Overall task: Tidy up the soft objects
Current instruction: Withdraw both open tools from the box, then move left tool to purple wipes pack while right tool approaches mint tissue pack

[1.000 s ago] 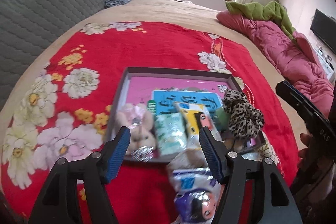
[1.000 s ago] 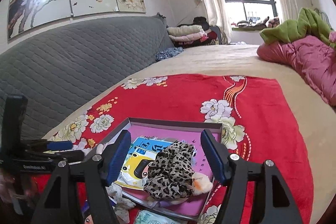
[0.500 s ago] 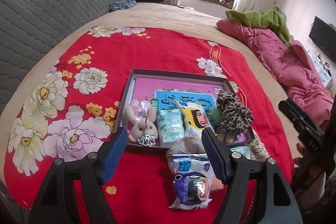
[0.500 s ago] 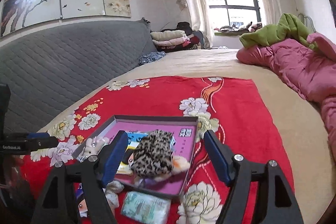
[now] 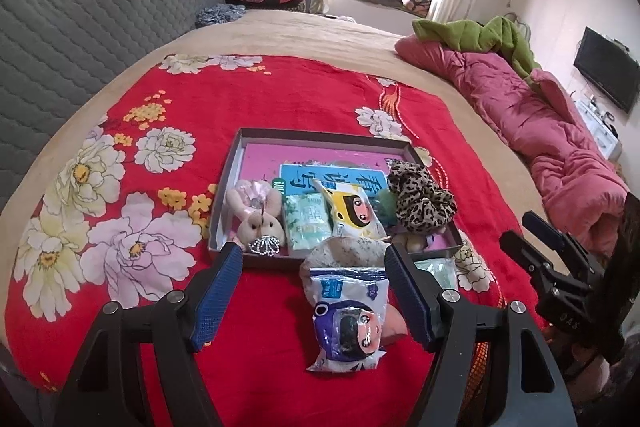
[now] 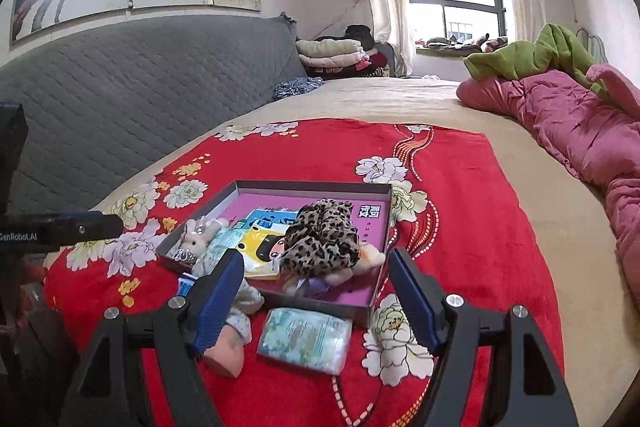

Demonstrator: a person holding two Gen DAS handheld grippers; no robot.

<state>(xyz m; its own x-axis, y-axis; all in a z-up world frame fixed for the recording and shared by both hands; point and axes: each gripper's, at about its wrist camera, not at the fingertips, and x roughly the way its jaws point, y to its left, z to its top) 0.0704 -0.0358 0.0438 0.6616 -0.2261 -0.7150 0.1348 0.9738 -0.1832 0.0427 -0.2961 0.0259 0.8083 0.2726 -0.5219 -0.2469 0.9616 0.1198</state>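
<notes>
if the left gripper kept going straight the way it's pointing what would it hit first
Probably the snack packet with the purple cartoon face, lying on the red floral blanket between the open left gripper fingers, nearer than the tray. Depth is uncertain.

The bed, covered in a beige sheet, carries a red floral blanket over its near part. On the blanket rests a shallow grey tray; just beside its near edge lie a cartoon-printed packet, a speckled sock and a pale green tissue pack. A pink quilt lies along the right edge.
</notes>
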